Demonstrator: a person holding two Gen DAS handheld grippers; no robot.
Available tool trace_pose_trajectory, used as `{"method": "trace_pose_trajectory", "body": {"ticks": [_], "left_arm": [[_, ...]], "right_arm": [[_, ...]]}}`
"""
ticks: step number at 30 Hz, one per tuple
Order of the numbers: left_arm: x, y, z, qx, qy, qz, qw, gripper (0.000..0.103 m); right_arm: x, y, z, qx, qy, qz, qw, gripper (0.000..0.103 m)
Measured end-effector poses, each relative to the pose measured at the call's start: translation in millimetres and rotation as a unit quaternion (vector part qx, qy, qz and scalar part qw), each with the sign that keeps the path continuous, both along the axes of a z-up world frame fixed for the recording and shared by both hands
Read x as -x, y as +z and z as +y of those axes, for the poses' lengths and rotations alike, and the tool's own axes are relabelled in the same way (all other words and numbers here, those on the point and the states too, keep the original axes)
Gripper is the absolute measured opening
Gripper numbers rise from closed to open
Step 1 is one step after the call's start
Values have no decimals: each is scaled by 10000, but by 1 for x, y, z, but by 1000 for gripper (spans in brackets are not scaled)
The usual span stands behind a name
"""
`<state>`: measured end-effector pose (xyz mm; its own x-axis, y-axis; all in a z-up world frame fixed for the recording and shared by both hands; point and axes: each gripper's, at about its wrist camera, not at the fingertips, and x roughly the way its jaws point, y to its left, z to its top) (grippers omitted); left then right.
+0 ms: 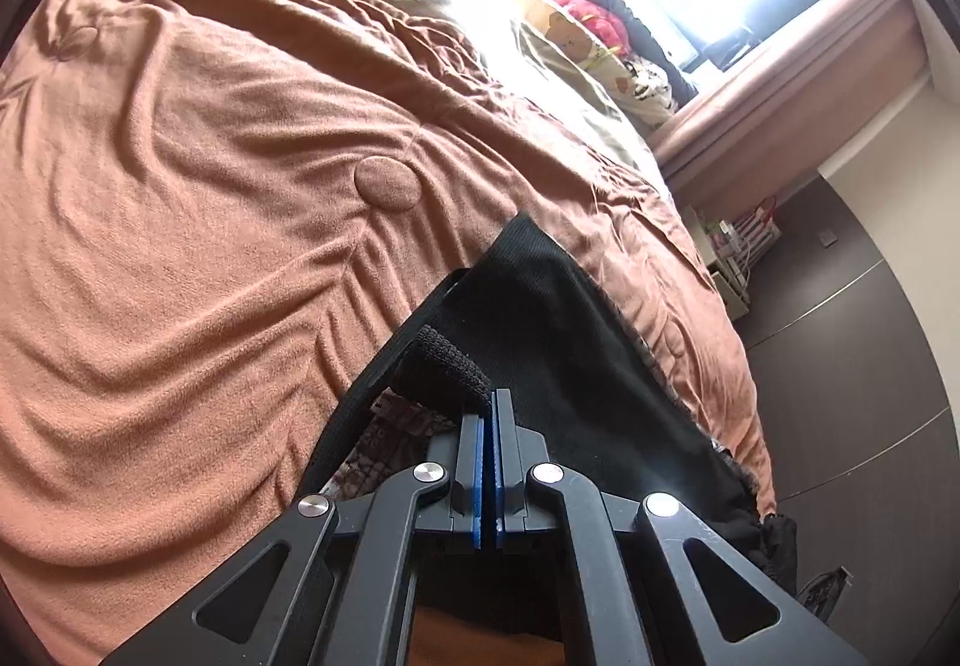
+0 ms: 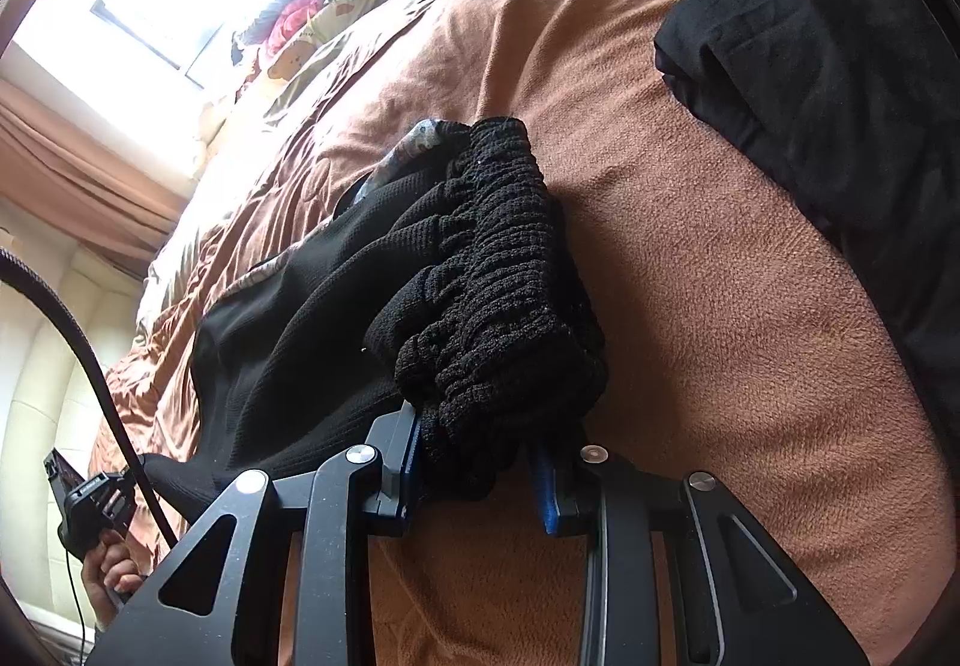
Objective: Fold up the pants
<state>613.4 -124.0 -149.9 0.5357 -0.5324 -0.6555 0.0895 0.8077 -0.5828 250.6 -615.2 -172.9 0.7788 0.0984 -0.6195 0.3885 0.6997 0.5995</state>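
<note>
Right claw [image 2: 480, 462], angled down, around bunched pants [image 2: 480, 270] waistband.

no readable text, labels or numbers anywhere

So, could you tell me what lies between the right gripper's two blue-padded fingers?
The bunched ribbed waistband of the black knit pants, clamped by the right gripper, in the right wrist view.
</note>
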Motion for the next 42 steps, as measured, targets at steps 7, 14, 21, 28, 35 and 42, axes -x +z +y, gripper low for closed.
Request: {"method": "trace_pose_trajectory", "body": {"ticks": [7, 14, 21, 28, 35, 42], "left_arm": [[0, -45, -9, -359, -148, 676, 9970, 2], [19, -45, 9, -420, -282, 666, 9965, 23], [34, -33, 31, -510, -376, 523, 9966, 28], [45, -37, 41, -650, -599, 517, 9947, 28], [51, -48, 36, -1174, -892, 725, 9864, 28], [34, -68, 19, -1544, -748, 976, 9803, 28]], "right_arm": [[-2, -2, 3, 0, 11, 60, 10000, 27], [-4, -2, 4, 49, 34, 110, 9999, 27], [-8, -1, 6, 53, 5, 156, 9999, 27], [-9, -2, 6, 29, -5, 163, 9999, 27], [-8, -3, 5, 26, -3, 170, 9999, 27], [-8, -5, 5, -55, -31, 191, 9998, 27]]}}
